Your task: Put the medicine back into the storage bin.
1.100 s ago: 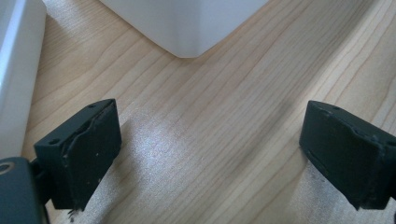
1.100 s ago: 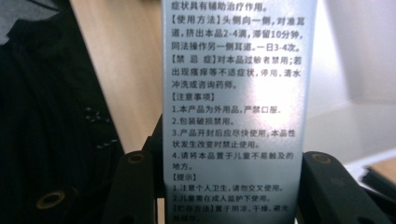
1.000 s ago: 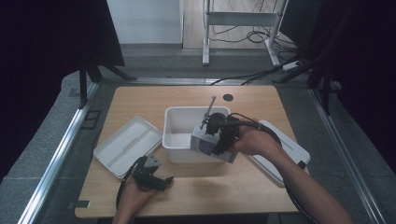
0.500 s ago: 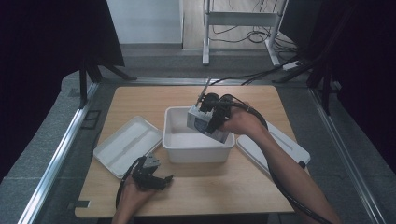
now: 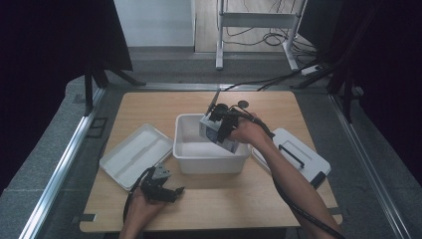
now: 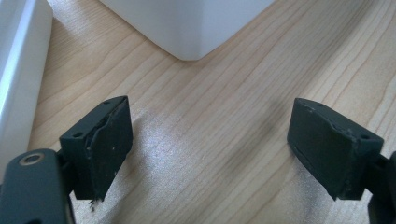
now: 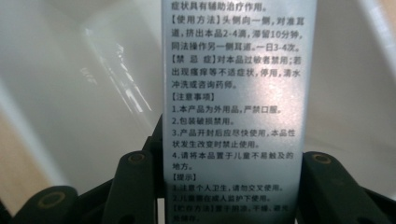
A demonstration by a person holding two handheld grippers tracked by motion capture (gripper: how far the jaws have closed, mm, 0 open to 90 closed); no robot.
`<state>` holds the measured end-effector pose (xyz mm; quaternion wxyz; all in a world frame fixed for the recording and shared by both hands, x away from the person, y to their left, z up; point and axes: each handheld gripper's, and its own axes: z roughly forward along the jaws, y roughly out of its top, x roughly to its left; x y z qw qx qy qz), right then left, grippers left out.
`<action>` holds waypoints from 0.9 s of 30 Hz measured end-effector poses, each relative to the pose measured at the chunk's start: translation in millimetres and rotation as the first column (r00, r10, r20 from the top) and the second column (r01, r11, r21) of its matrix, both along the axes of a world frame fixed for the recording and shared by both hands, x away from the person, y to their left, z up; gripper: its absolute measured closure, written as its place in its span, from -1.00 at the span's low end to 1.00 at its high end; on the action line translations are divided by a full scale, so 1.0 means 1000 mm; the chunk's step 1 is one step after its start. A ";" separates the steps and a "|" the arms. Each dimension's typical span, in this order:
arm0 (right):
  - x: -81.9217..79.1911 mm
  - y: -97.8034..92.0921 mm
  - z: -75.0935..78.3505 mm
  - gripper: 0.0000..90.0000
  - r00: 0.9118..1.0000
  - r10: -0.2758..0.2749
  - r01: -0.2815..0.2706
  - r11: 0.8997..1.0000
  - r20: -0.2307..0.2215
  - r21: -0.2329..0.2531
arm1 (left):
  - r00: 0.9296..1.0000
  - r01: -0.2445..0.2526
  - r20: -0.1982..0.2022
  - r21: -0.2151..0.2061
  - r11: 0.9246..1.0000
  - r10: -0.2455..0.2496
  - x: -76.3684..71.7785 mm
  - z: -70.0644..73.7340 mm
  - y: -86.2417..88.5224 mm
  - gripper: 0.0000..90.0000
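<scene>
right claw (image 7: 231, 186): clamped on printed box (image 7: 236, 93), long axis along jaws, over tub (image 5: 191, 149) | left claw (image 6: 210, 149): jaws apart

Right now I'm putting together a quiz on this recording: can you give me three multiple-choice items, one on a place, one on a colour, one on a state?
1. Where is the right gripper?
A over the bin
B on the lid
C off the table

2. What colour is the bin?
A blue
B white
C black

3. How do the left gripper's jaws stand?
A shut on a box
B shut, nothing held
C open, nothing held

Answers: 1 A, it hangs above the bin. 2 B, its walls are white. 3 C, bare table shows between them.
</scene>
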<state>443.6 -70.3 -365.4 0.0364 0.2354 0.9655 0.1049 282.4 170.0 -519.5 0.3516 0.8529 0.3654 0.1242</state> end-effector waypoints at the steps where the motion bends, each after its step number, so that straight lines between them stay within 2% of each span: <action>1: 0.001 0.000 -0.005 0.24 1.000 0.001 -0.001 1.000 0.003 -0.012 | 1.000 0.000 0.000 0.000 1.000 0.000 0.000 0.000 0.000 -0.68; 8: 0.005 0.002 -0.038 0.24 0.999 -0.018 0.017 0.999 -0.027 -0.035 | 1.000 -0.002 0.001 0.001 1.000 0.002 0.000 0.000 0.000 -0.68; 14: 0.006 0.005 -0.056 0.24 0.999 -0.017 0.015 0.998 -0.038 -0.061 | 1.000 -0.004 0.003 0.003 1.000 0.004 0.000 0.000 0.000 -0.68; 19: 0.006 0.007 -0.061 0.14 0.998 -0.019 0.015 0.997 -0.057 -0.075 | 1.000 -0.004 0.003 0.003 1.000 0.004 0.000 0.000 0.000 -0.68; 21: 0.006 0.007 -0.059 0.04 0.998 -0.024 0.020 0.998 -0.055 -0.059 | 1.000 -0.004 0.003 0.004 1.000 0.004 -0.001 0.000 -0.001 -0.68; 27: 0.005 -0.001 -0.048 -0.02 0.999 -0.026 0.026 1.000 -0.039 -0.013 | 1.000 -0.002 0.003 0.005 1.000 0.002 -0.001 0.000 -0.001 -0.69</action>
